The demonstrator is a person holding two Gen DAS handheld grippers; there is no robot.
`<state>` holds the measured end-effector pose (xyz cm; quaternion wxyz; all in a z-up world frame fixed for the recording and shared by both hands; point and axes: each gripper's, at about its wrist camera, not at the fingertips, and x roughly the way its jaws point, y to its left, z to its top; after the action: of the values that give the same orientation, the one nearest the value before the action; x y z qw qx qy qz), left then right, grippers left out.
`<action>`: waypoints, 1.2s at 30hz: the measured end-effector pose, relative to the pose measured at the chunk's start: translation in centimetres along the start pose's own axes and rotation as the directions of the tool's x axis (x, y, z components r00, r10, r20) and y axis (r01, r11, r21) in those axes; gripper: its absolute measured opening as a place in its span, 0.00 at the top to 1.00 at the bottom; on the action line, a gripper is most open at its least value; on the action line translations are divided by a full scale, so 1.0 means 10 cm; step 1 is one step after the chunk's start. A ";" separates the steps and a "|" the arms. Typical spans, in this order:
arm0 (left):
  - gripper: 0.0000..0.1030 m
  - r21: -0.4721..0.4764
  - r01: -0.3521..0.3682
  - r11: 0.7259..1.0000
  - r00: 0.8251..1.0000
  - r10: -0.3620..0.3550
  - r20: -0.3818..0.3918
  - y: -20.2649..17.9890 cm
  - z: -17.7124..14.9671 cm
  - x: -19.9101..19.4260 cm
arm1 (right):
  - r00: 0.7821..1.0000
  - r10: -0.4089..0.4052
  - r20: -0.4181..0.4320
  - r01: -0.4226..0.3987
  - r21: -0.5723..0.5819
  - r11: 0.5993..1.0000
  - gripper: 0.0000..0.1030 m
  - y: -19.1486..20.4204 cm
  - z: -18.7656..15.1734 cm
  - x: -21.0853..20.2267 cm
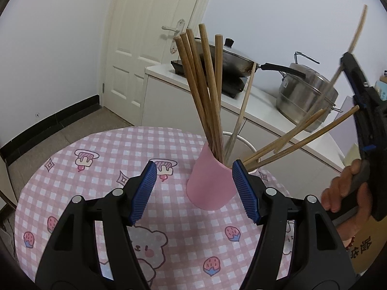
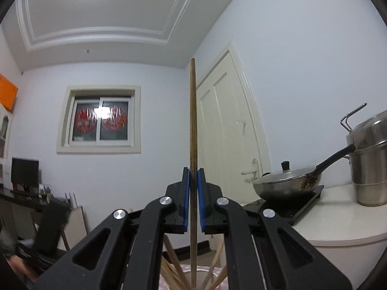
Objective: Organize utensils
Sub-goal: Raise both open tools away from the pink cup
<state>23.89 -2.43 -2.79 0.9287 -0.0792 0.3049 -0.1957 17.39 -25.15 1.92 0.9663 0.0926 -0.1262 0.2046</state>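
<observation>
A pink cup [image 1: 210,181] stands on the checked tablecloth [image 1: 96,159] and holds several dark wooden chopsticks [image 1: 205,84]. My left gripper [image 1: 193,191] is open around the cup; its right pad [image 1: 244,193] is close to the cup's side and the left pad is well clear. Paler chopsticks [image 1: 297,137] lean out to the right behind that pad, by a round metal rim [image 1: 241,140]. My right gripper [image 2: 192,193] is shut on one brown chopstick [image 2: 192,120], held upright above the bundle [image 2: 174,270]. The left wrist view shows it blurred at the right edge [image 1: 350,72].
On the white counter [image 1: 261,96] behind the table stand a lidded wok [image 1: 232,58] on a black cooker and a steel steamer pot [image 1: 307,96]. A cream door [image 1: 150,48] is at the back left. A person's hand [image 1: 346,193] grips the right tool.
</observation>
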 end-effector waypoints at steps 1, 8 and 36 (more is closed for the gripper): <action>0.37 0.003 -0.002 1.000 1.000 0.002 0.002 0.00 0.00 0.00 | 1.000 0.002 0.009 -0.002 0.000 1.000 0.95 0.02 0.03 -0.02; 0.37 -0.017 0.005 1.000 1.000 -0.005 0.018 0.03 0.04 -0.01 | 1.000 0.004 -0.003 -0.004 -0.107 0.994 0.95 0.39 0.05 0.15; 0.33 -0.036 0.016 0.999 0.997 -0.019 -0.079 0.16 -0.18 0.13 | 0.946 -0.137 -0.292 0.051 -0.283 0.958 0.83 0.73 -0.75 0.20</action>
<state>24.34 -1.55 -5.34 0.9125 -0.0904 0.3444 -0.2015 17.66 -16.09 -3.75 0.9863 -0.0677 0.0043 0.1506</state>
